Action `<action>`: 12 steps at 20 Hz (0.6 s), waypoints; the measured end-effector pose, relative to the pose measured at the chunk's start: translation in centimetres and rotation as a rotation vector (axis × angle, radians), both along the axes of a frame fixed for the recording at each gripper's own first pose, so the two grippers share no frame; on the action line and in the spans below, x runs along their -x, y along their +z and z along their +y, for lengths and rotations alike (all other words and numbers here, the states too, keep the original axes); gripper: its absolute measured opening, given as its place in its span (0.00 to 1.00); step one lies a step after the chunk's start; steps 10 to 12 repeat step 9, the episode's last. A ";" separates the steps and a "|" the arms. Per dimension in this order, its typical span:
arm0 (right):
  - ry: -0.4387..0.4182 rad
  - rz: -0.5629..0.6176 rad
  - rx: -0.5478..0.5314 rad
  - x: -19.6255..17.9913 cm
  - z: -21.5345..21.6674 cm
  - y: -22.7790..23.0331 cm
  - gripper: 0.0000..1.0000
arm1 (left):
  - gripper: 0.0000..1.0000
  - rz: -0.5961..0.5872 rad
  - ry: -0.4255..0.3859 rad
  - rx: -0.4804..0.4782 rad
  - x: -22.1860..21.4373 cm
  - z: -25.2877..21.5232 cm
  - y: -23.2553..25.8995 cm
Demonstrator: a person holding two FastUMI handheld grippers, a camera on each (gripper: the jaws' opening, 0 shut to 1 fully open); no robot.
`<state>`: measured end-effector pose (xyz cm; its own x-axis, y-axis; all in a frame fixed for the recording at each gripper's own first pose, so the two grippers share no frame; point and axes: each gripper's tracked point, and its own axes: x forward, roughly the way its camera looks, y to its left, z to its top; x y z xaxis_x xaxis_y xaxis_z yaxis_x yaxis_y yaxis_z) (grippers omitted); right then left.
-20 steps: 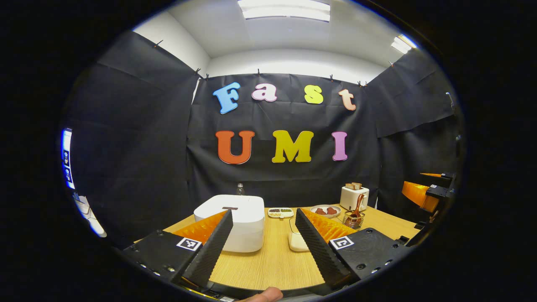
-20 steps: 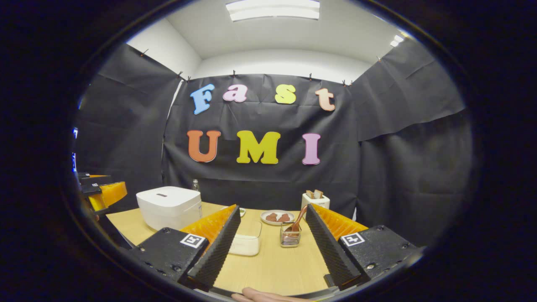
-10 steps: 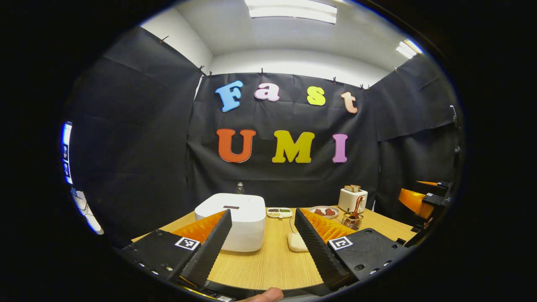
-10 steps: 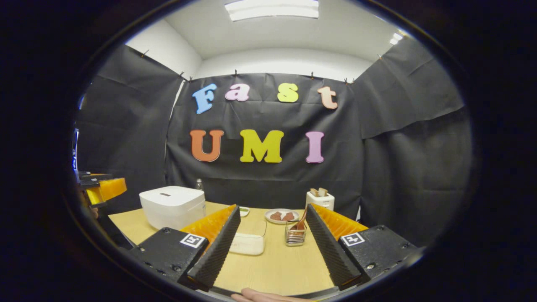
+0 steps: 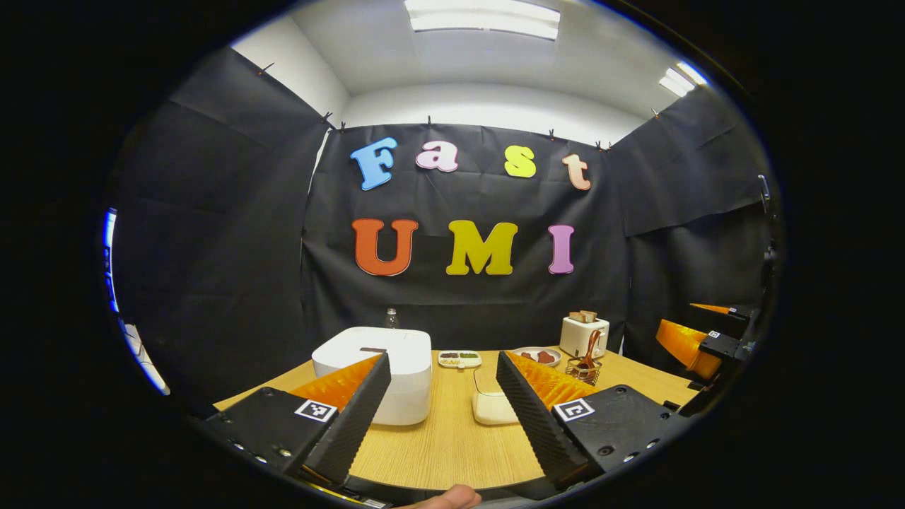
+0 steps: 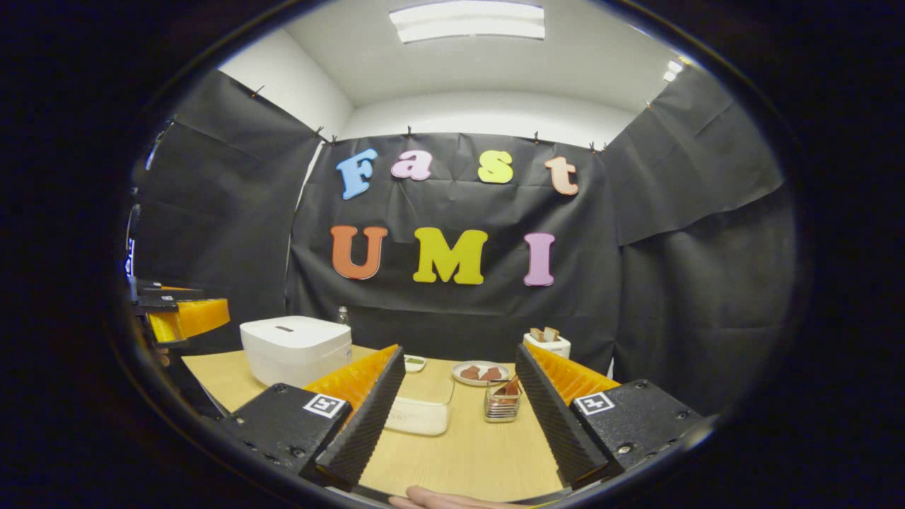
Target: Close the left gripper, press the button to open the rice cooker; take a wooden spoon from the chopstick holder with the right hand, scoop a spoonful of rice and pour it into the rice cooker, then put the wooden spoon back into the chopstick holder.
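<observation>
One wooden spoon point(image 6: 510, 387) stands in the wire chopstick holder point(image 6: 503, 410), its handle leaning up to the right, on the table point(image 6: 488, 459). One white rice cooker point(image 5: 378, 367) sits lid down at the table's left, beside one clear rice container point(image 6: 423, 410). The left gripper point(image 5: 443, 378) and the right gripper point(image 6: 459, 371) both hover above the table, jaws spread wide with nothing between them.

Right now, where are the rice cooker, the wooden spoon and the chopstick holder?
rice cooker point(image 5: 375, 367), left gripper view, front of its closed white body.
wooden spoon point(image 5: 590, 346), left gripper view, its handle standing above the holder.
chopstick holder point(image 6: 501, 409), right gripper view, front of the wire basket.
</observation>
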<state>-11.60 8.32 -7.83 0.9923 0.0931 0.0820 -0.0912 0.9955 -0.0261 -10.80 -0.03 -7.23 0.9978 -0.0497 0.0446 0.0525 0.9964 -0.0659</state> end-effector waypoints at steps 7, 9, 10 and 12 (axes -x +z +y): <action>0.035 -0.041 -0.002 -0.8 0.4 -0.4 1.00 | 0.96 0.004 0.041 -0.068 -0.5 -1.0 -0.3; 0.034 -0.043 -0.012 -0.8 -0.1 -0.6 1.00 | 0.96 0.004 0.049 -0.052 -0.3 -1.1 -0.4; 0.034 -0.043 -0.012 -0.8 -0.1 -0.6 1.00 | 0.96 0.004 0.049 -0.052 -0.3 -1.1 -0.4; 0.034 -0.043 -0.012 -0.8 -0.1 -0.6 1.00 | 0.96 0.004 0.049 -0.052 -0.3 -1.1 -0.4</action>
